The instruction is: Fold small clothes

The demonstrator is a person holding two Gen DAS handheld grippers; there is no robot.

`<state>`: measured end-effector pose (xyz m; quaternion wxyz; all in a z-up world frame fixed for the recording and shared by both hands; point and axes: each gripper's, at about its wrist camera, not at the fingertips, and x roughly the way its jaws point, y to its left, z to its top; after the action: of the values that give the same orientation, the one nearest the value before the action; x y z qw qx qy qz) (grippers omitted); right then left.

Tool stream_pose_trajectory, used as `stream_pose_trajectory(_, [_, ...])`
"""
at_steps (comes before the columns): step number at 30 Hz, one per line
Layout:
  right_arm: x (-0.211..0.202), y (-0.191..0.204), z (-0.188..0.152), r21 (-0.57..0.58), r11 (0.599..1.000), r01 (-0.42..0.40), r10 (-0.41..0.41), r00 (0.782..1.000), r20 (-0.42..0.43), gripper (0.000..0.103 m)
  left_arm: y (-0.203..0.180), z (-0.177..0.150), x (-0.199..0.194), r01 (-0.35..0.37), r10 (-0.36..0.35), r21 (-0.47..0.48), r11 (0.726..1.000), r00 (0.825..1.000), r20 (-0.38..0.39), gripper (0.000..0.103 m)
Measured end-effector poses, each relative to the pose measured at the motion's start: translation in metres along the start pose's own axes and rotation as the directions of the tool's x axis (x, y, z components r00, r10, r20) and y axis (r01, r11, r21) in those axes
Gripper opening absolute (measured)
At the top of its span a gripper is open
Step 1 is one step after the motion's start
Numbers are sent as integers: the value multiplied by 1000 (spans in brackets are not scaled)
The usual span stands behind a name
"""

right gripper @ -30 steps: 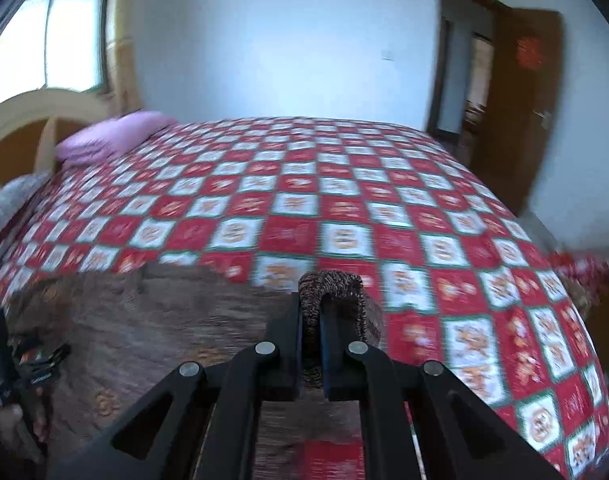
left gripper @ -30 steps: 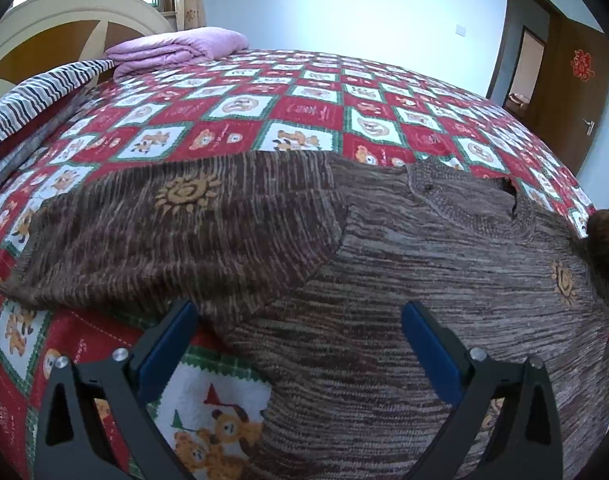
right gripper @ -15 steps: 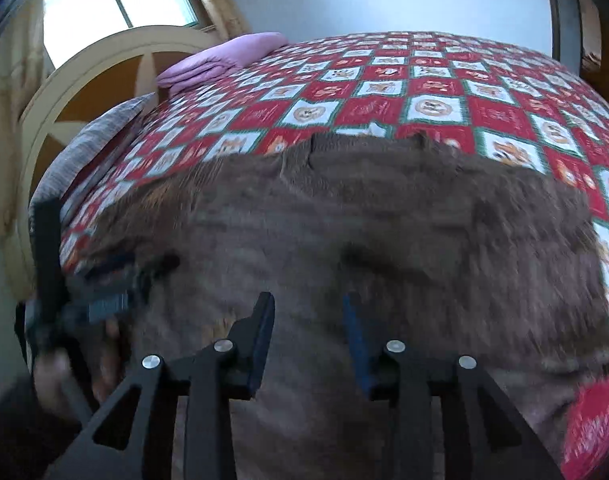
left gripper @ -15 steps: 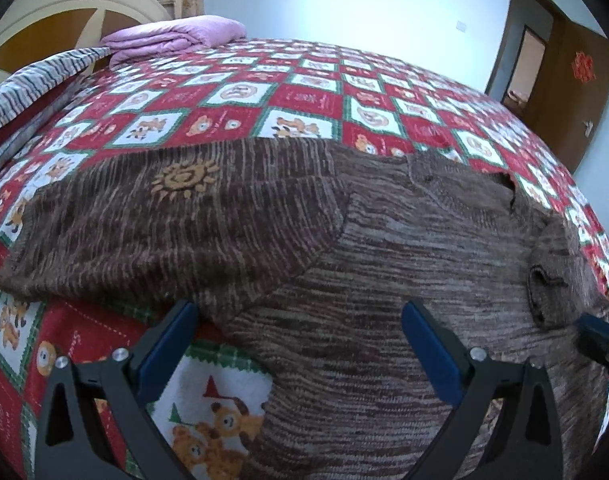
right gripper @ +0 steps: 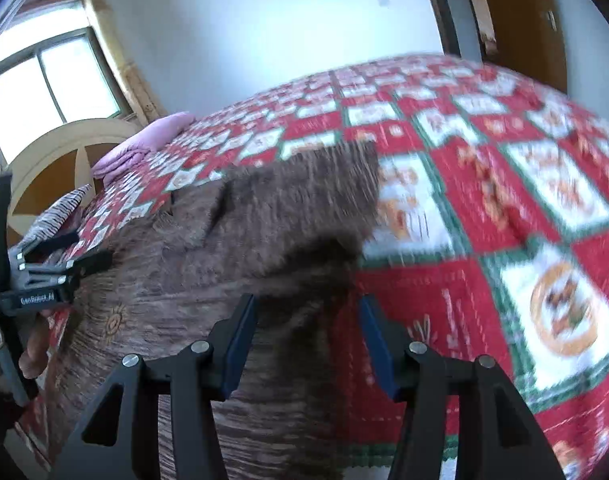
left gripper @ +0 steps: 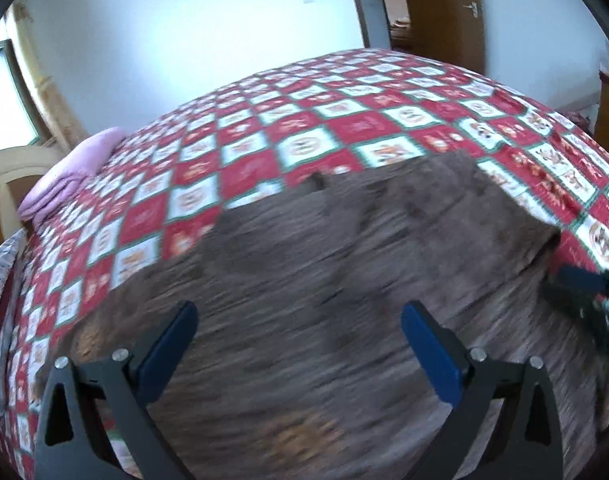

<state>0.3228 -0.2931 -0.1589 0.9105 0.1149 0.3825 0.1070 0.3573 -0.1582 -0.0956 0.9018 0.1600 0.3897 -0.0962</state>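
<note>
A brown knitted sweater (left gripper: 324, 280) lies flat on the checked bedspread (left gripper: 344, 128), one sleeve folded in over its body (right gripper: 328, 248). My left gripper (left gripper: 300, 320) hovers over the sweater's middle, wide open, with nothing between its blue pads (left gripper: 172, 340). My right gripper (right gripper: 308, 320) is low over the sweater's right edge (right gripper: 296, 380); its jaws are opening, and the knit lies below the gap, not pinched. In the right wrist view the left gripper (right gripper: 44, 280) shows at the far left, held by a hand (right gripper: 32, 348). The right gripper (left gripper: 592, 292) shows at the right edge of the blurred left wrist view.
A folded pink blanket (right gripper: 144, 144) and a striped cloth (right gripper: 52, 216) lie by the curved headboard (right gripper: 52, 160) under a window (right gripper: 56, 76). A brown door (right gripper: 516, 20) stands past the bed's far side. The bedspread (right gripper: 524, 200) stretches out to the right of the sweater.
The right gripper let go of the sleeve cuff it pinched, opened, and dropped toward the sweater's right edge. The left gripper swung across the sweater and rolled; its jaws stayed open.
</note>
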Motion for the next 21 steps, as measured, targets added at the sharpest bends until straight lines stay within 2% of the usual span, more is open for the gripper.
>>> stream_pose_trajectory(2, [-8,-3,0,16,1000,-7,7,999,44,54,-17,9,16,-32,32,2,999,999,8,103])
stream_pose_trajectory(4, [-6,-8,-1,48,999,-15,13,999,29,60,-33,16,36,-74,74,7,997,997,-7,103])
stream_pose_trajectory(6, [-2,-10,-1,67,998,-14,13,1000,10,62,-34,19,57,-154,154,20,988,988,-13,103])
stream_pose_trajectory(7, [-2,-10,0,69,998,-14,14,1000,7,62,-28,19,62,-202,202,16,979,979,-7,103])
stream_pose_trajectory(8, [-2,-10,0,68,998,-12,12,1000,4,62,-13,20,68,-270,270,-14,963,963,-9,103])
stream_pose_trajectory(10, [-2,-8,-1,62,998,-5,5,1000,-2,62,19,19,78,-371,365,-90,924,928,-76,103])
stream_pose_trajectory(12, [-1,-8,-1,60,998,-5,6,1000,-8,64,66,10,86,-437,408,-199,877,897,-172,103])
stream_pose_trajectory(13, [0,-9,-1,60,998,-4,5,1000,-10,64,82,5,86,-445,403,-237,864,892,-203,103])
stream_pose_trajectory(14, [1,-8,-1,61,998,-3,4,1000,-11,65,96,0,84,-428,376,-275,861,899,-223,103])
stream_pose_trajectory(15, [2,-8,0,62,998,-3,3,1000,-12,65,105,-6,79,-388,330,-314,867,918,-222,103])
stream_pose_trajectory(17, [3,-8,0,62,998,-4,5,1000,-12,66,109,-12,63,-324,275,-358,876,944,-182,102])
stream_pose_trajectory(19, [3,-9,-2,65,998,-5,5,1000,-10,66,94,-11,45,-218,199,-367,905,976,-89,102])
stream_pose_trajectory(21, [4,-8,-3,63,998,-4,5,1000,-11,68,64,-8,36,-115,111,-295,949,993,-29,103])
